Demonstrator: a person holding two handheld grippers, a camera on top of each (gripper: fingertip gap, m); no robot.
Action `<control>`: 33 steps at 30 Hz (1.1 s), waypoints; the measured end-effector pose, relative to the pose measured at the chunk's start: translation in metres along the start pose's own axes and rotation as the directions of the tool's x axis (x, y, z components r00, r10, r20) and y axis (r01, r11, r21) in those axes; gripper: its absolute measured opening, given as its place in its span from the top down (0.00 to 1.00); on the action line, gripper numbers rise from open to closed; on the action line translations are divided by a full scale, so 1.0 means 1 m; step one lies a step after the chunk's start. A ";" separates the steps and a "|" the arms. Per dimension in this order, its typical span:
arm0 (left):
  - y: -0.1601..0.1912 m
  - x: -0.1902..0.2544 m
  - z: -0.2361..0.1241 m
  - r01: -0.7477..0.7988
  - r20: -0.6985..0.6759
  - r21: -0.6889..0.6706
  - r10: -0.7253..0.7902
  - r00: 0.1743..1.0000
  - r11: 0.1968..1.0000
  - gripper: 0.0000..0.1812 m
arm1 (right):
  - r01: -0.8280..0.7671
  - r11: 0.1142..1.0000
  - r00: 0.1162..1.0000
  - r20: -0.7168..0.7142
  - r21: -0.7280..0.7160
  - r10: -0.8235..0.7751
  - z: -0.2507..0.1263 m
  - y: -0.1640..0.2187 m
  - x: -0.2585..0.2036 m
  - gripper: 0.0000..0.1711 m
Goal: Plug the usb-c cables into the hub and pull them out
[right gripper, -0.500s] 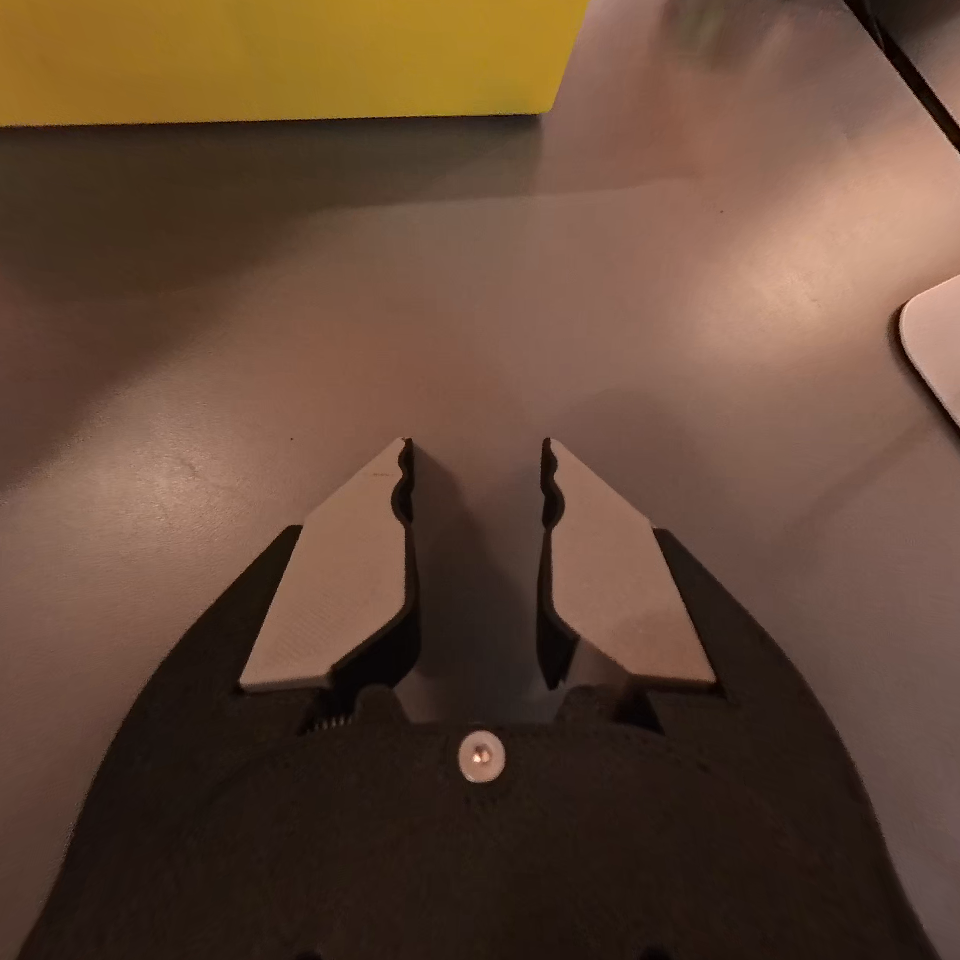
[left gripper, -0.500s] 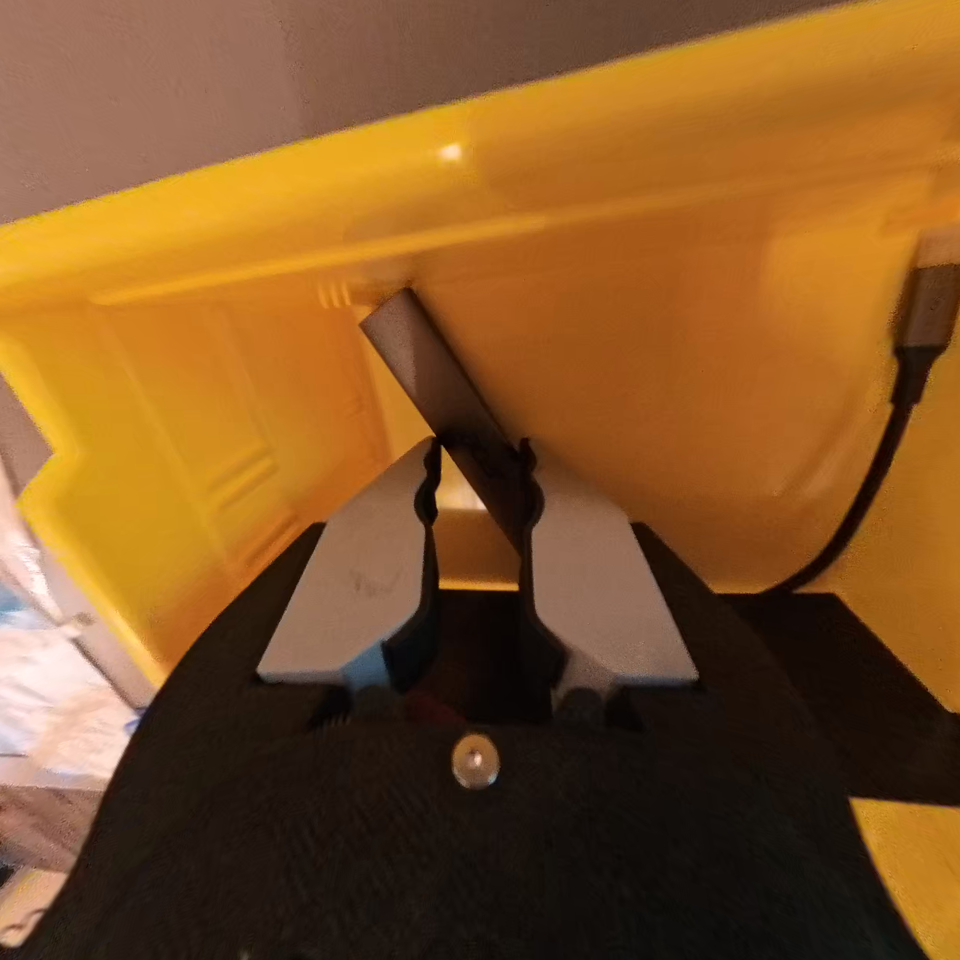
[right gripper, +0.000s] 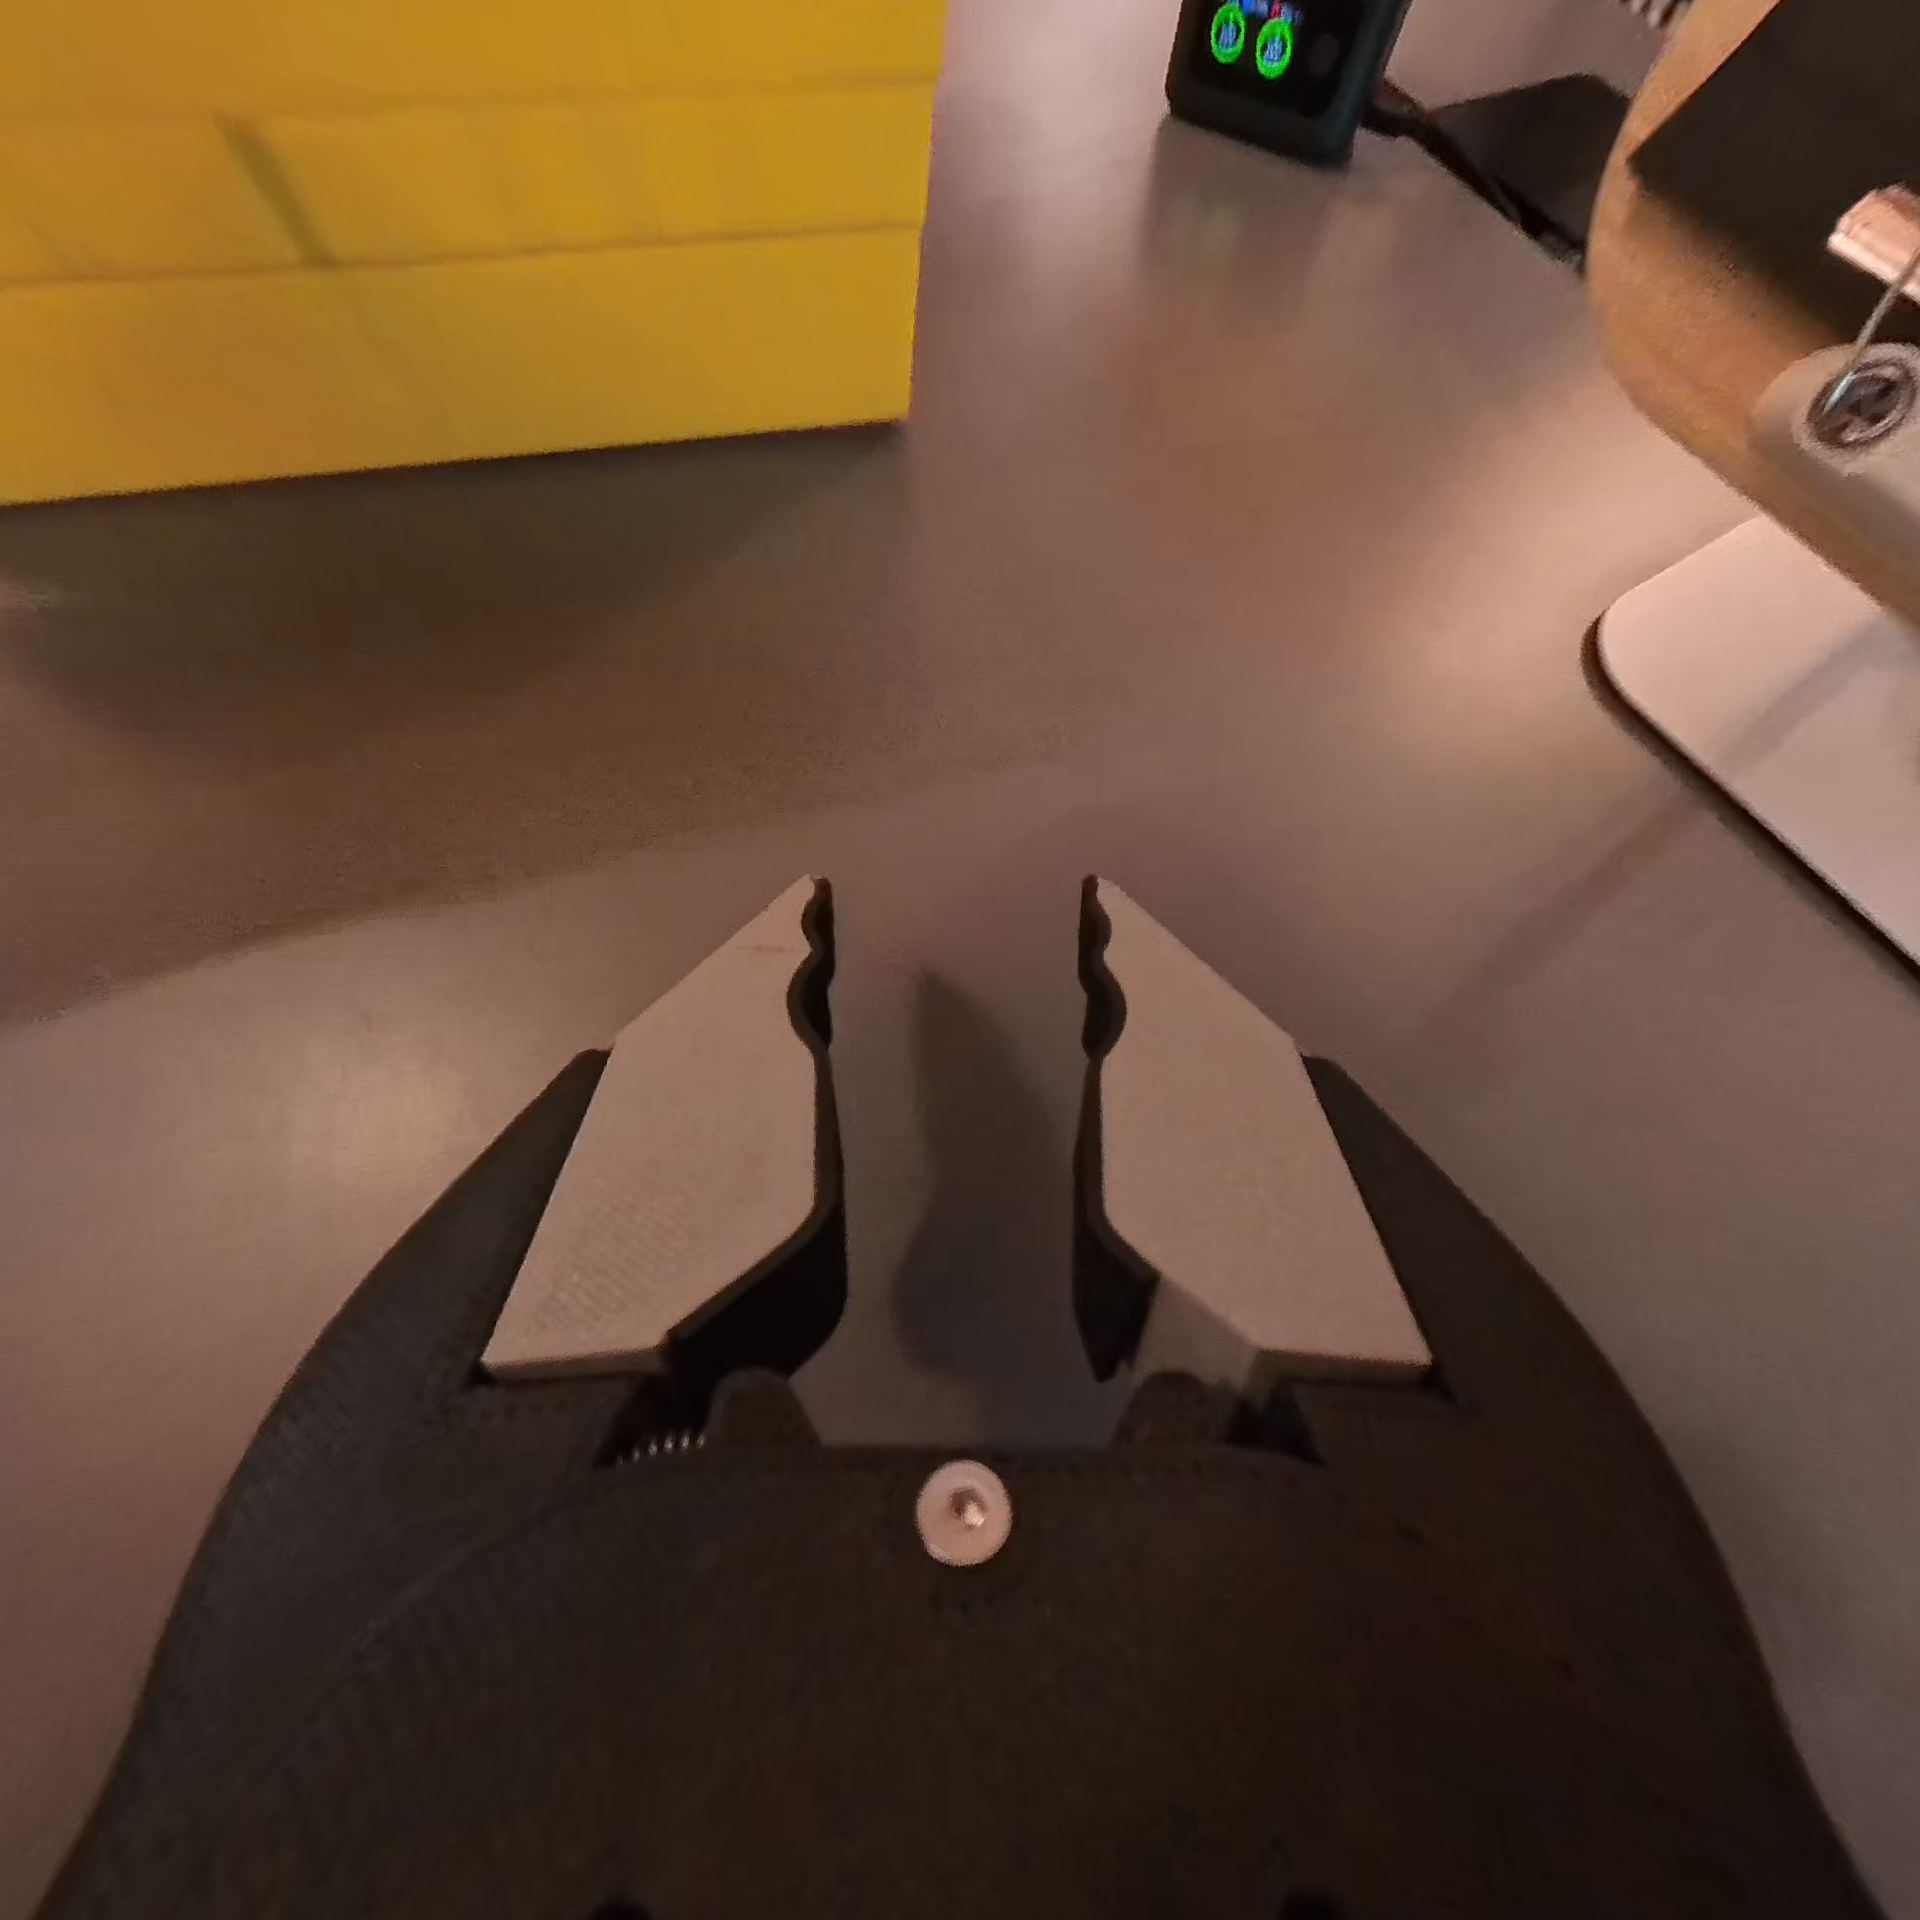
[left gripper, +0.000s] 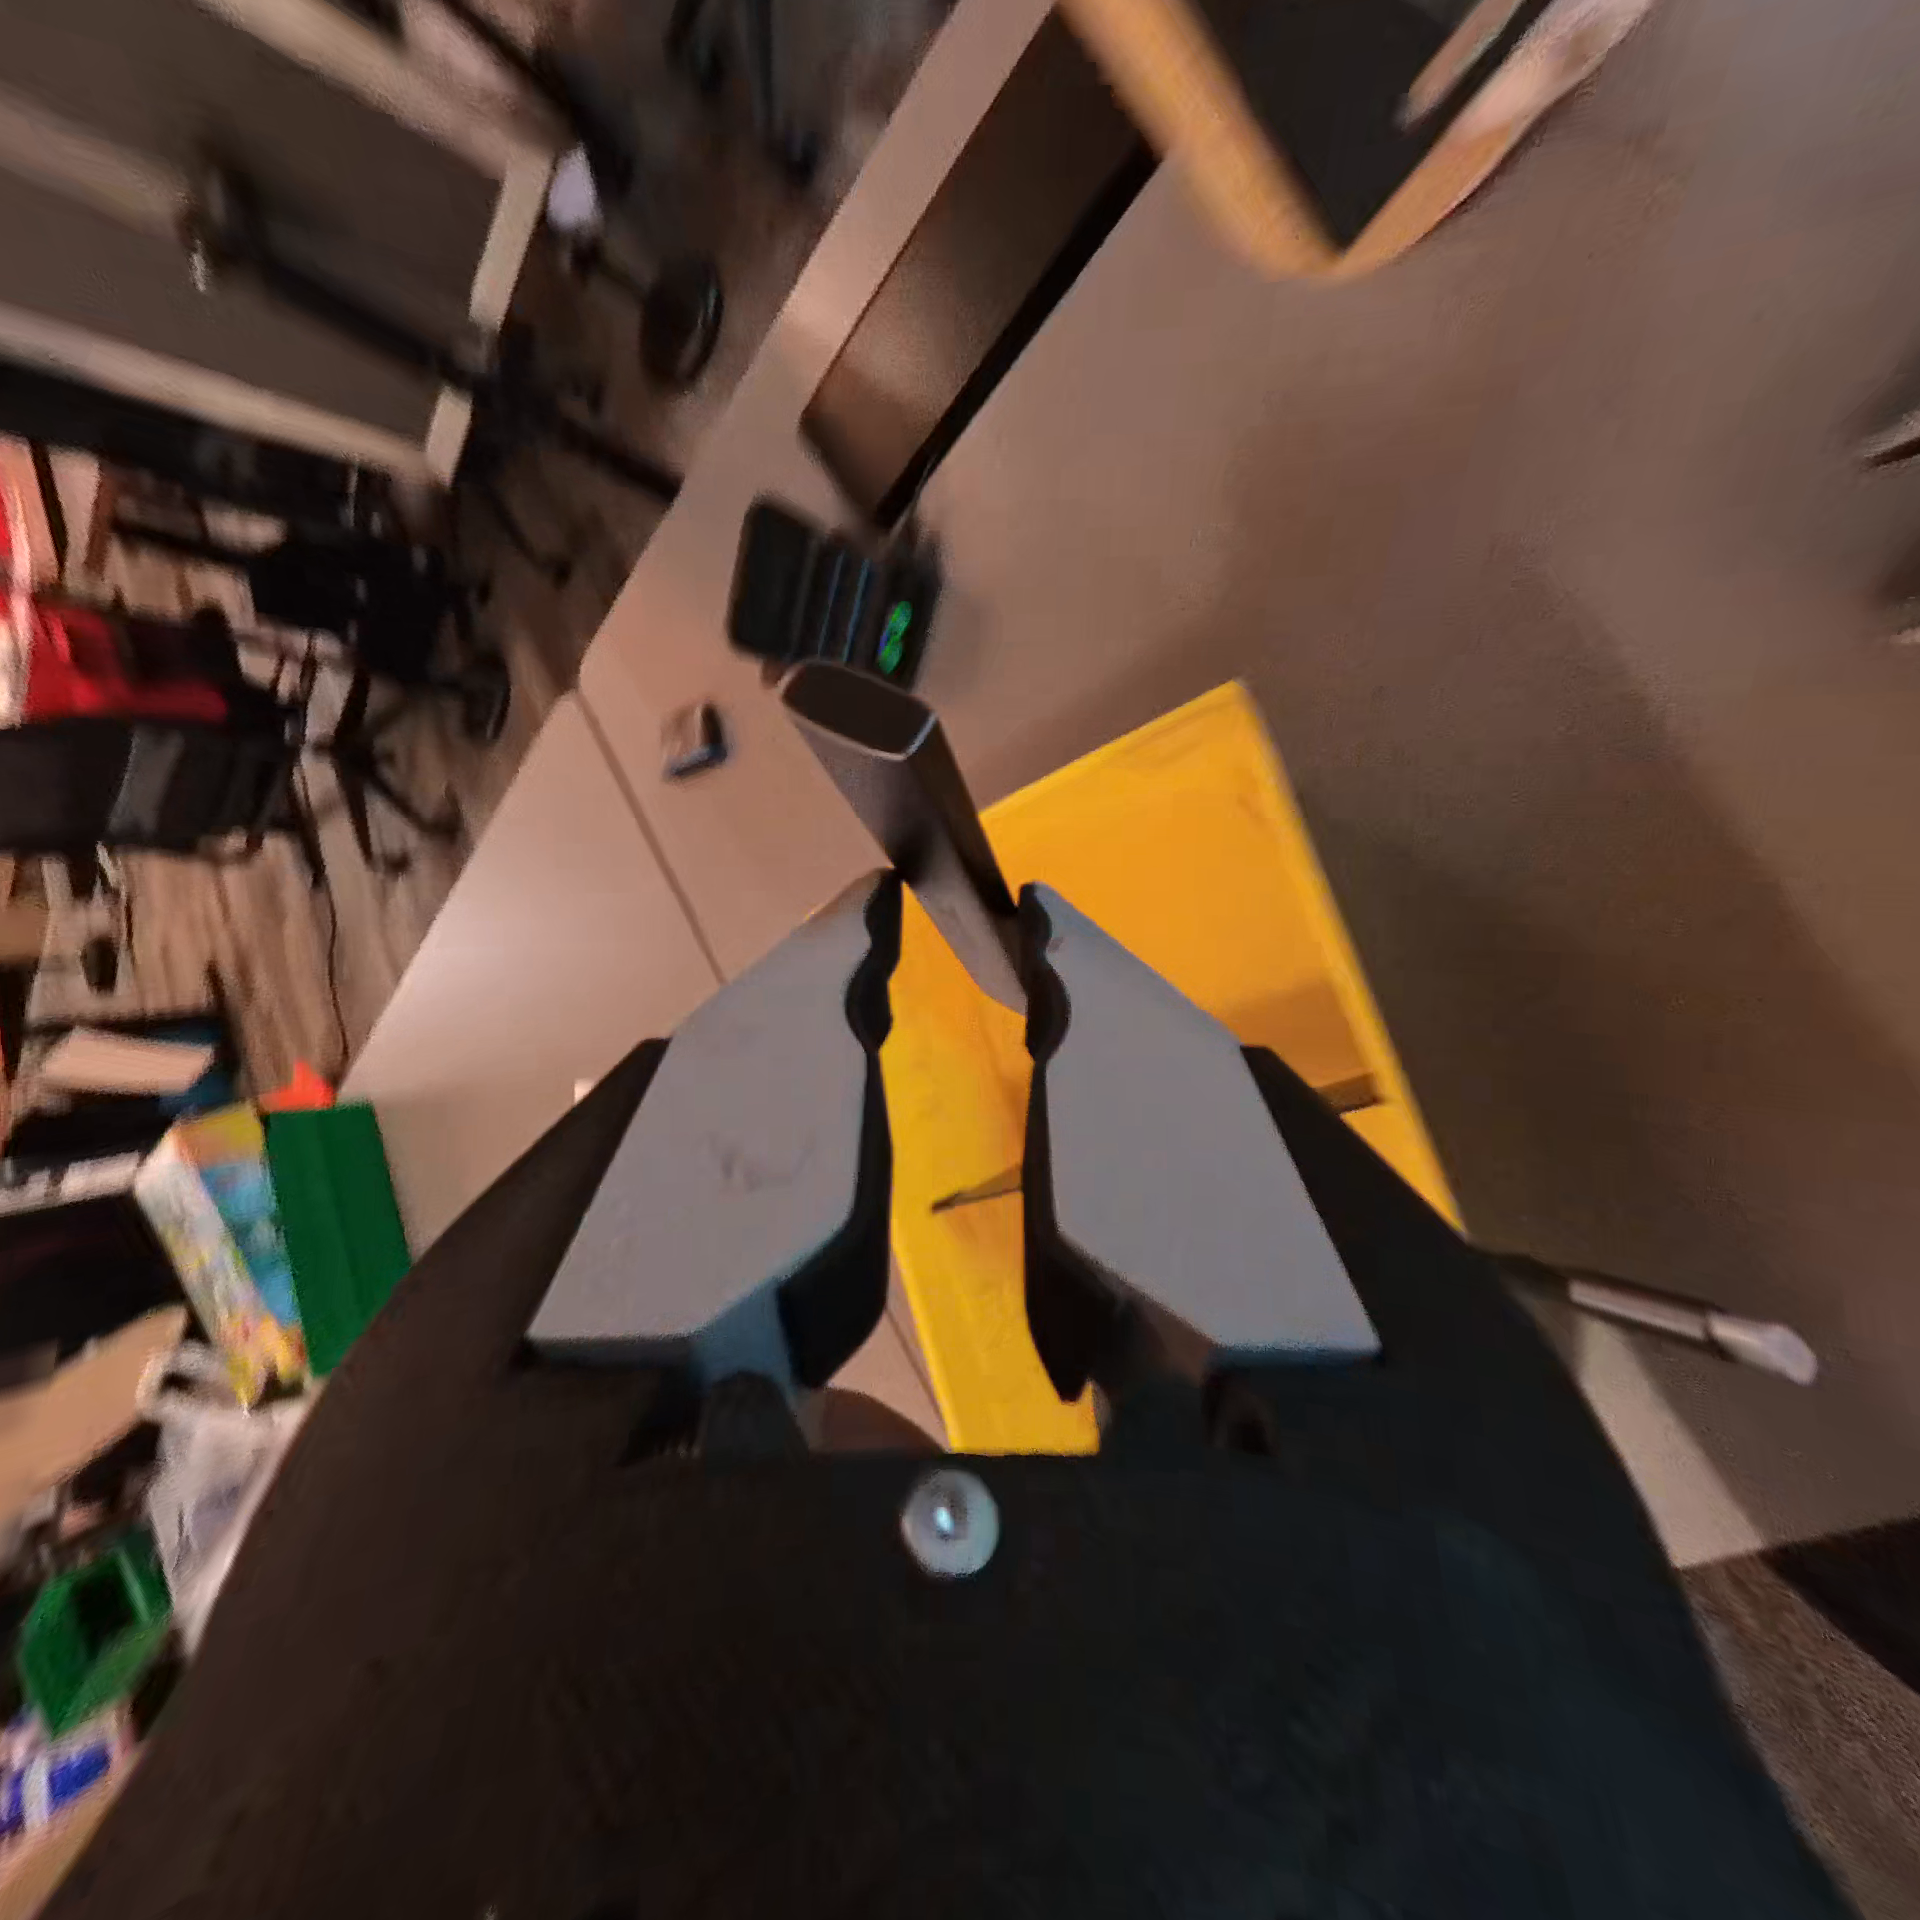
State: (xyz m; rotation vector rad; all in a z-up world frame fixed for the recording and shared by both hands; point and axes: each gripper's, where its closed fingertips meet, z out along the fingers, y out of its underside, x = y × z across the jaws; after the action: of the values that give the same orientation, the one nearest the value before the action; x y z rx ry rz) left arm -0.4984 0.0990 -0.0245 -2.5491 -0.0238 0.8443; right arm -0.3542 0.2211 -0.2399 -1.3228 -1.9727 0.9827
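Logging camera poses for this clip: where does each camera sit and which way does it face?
Left wrist view: on the left gripper, tilted, looking over the hub it grips to the yellow bin and desk.
Right wrist view: on the open right gripper, low over the desk, facing the bin's wall.
Shared: bin, desk, small screen device.

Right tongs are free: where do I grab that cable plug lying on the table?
Take the cable plug by its grey barrel, behind the paler tip, from above with the right tongs across its width: it seems to lie flat on the table.
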 end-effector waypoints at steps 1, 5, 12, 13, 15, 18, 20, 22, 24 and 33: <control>-0.013 0.016 -0.011 -0.037 -0.022 0.039 0.038 0.999 0.999 0.89 | -0.005 1.000 1.000 0.017 0.026 0.005 -0.003 -0.004 -0.002 0.73; -0.039 0.099 -0.032 -0.211 -0.160 0.111 0.227 0.961 0.971 0.93 | -0.021 0.986 0.995 0.103 0.165 0.004 -0.022 -0.028 -0.012 0.70; -0.018 0.229 0.026 -0.442 -0.289 0.119 0.457 0.841 0.889 0.96 | -0.032 0.951 0.998 -0.041 0.307 0.047 -0.062 -0.046 0.024 0.69; -0.015 0.242 0.039 -0.487 -0.257 0.130 0.504 0.825 0.864 0.96 | -0.050 0.956 0.993 -0.090 0.289 0.079 -0.063 -0.041 0.036 0.70; -0.020 0.263 0.054 -0.562 -0.146 0.219 0.596 0.790 0.798 0.96 | -0.119 0.956 0.983 -0.103 0.269 0.151 -0.063 -0.033 0.050 0.69; -0.046 0.282 0.036 -0.573 0.052 0.497 0.636 0.770 0.652 0.96 | -0.212 0.927 0.977 0.040 0.309 0.210 -0.068 -0.037 0.044 0.66; -0.053 0.285 0.013 -0.488 0.095 0.655 0.578 0.810 0.577 0.96 | -0.226 0.899 0.966 0.206 0.376 0.157 -0.081 -0.054 0.023 0.71; -0.048 0.276 0.002 -0.428 0.116 0.720 0.513 0.851 0.547 0.96 | -0.198 0.891 0.917 0.398 0.409 0.021 -0.100 -0.066 -0.011 0.70; -0.037 0.269 0.000 -0.405 0.132 0.744 0.477 0.869 0.532 0.96 | -0.141 0.895 0.821 0.556 0.422 -0.133 -0.122 -0.066 -0.047 0.62; -0.022 0.265 -0.029 -0.311 0.085 0.819 0.434 0.897 0.482 0.96 | 0.355 0.836 0.821 0.288 0.419 -0.493 -0.097 -0.043 -0.083 0.72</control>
State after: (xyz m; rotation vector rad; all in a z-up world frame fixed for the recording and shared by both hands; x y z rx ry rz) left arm -0.2642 0.1481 -0.1432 -1.6819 0.8257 0.6005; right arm -0.2723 0.1584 -0.1535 -0.4672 -2.1145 1.3527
